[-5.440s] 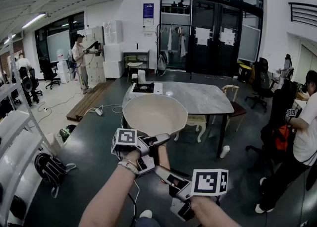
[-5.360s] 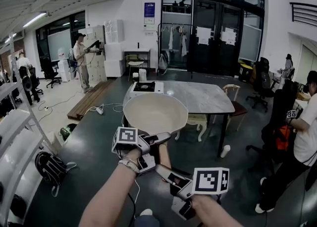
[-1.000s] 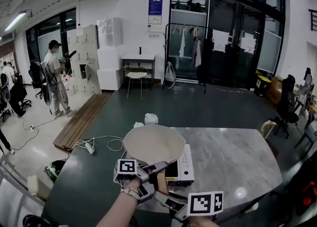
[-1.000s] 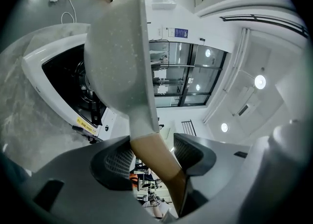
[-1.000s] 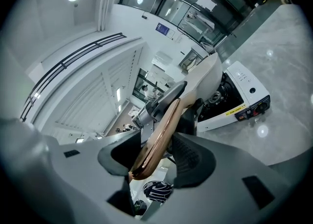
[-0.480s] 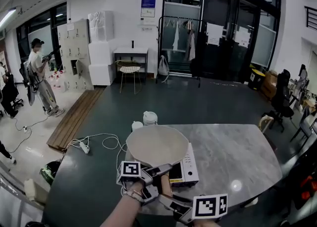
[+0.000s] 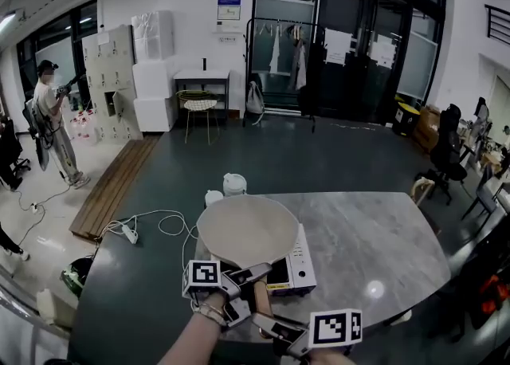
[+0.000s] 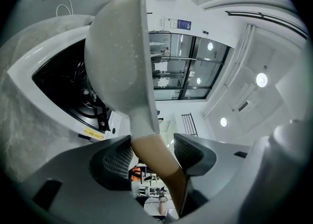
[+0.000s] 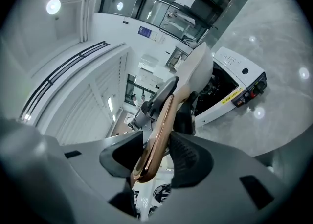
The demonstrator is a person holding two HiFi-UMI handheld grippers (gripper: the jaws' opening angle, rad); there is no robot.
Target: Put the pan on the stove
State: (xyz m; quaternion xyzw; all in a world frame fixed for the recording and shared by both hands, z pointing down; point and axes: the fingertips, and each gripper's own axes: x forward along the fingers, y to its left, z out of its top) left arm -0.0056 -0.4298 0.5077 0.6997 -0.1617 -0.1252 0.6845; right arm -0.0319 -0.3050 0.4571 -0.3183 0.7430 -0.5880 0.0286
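Pan [image 7: 247,229] held just above the stove [image 7: 296,266], not yet seated. Left gripper [image 8: 152,152] jaws clamped on the handle [image 8: 159,167] near the pan; right gripper [image 9: 155,155] jaws, just closing, nip its end. Judged rigid, nose-heavy; handle smooth, so the two-point hold is sound

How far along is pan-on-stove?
Done: pan is over the stove on the table. In hand: left gripper and right gripper both clamp the handle; the right's jaws have just been closing on it. To do: seat it on the burner (contact unclear), then let go.
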